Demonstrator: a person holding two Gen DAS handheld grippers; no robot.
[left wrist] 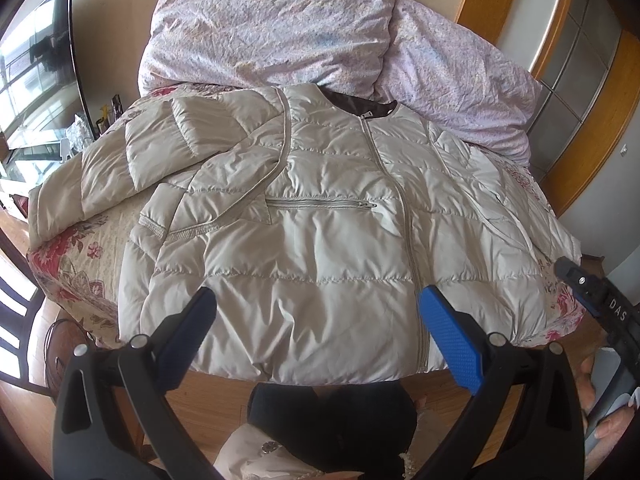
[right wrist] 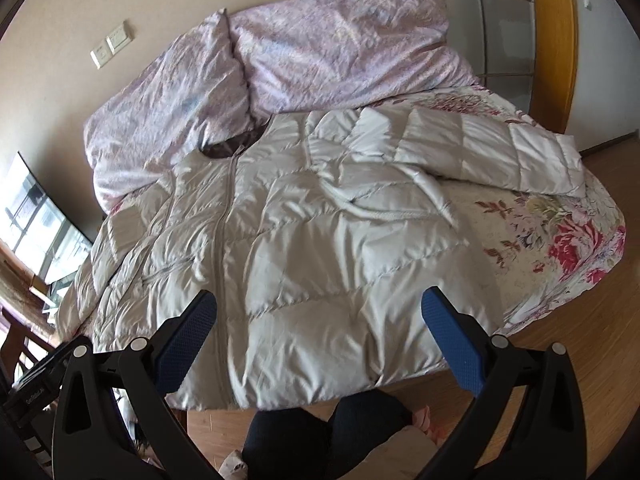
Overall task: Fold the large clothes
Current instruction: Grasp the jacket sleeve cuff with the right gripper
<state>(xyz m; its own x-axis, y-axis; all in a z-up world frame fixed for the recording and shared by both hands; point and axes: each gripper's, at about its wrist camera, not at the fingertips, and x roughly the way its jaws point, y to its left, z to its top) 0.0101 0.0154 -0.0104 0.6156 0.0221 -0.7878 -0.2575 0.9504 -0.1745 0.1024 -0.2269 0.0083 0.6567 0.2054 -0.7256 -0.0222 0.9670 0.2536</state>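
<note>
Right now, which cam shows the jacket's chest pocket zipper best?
Left wrist: the chest pocket zipper lies near centre, its full length and pull visible on the jacket. In the right wrist view it is a foreshortened line near the left edge.

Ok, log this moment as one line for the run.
stage: pre-fold | jacket: flat on bed, zipped, sleeves out | left gripper: open, empty | right gripper: open, empty | both above hem

Jacket (left wrist: 304, 240) far collar tucked under duvet (left wrist: 280, 32); TV (left wrist: 36, 72) edge-cropped.
</note>
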